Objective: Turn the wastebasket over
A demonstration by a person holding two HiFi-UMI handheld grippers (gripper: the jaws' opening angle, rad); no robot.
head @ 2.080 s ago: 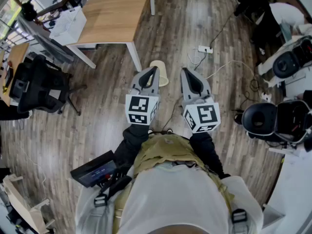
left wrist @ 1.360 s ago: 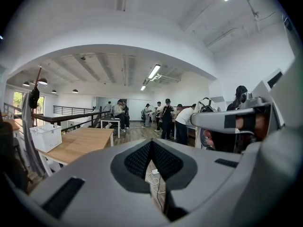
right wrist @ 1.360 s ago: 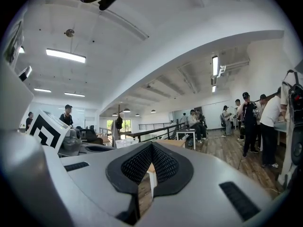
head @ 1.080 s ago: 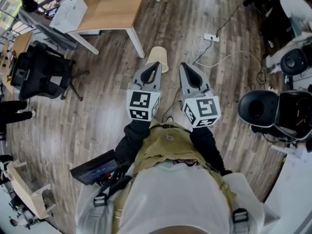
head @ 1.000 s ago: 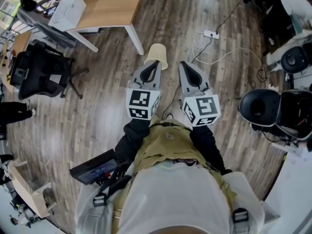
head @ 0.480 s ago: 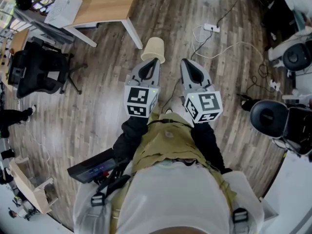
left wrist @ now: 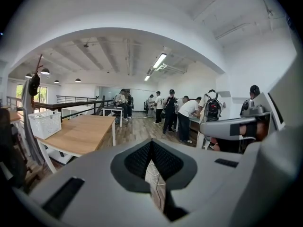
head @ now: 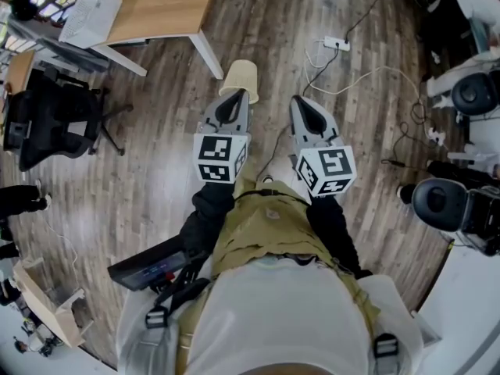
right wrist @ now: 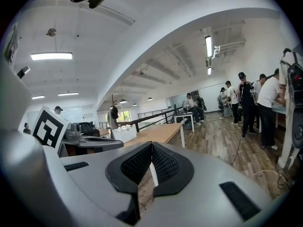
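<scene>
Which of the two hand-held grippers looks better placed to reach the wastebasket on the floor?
Left. In the head view the left gripper points almost straight at the wastebasket, its tip nearest it; the right gripper aims past its side.

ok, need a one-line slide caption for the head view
Left gripper and right gripper, both shut and empty, extend toward the beige wastebasket on the wood floor.

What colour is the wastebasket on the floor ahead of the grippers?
The wastebasket is a plain pale cream or beige, with no pattern visible. It shows best in the head view.
</scene>
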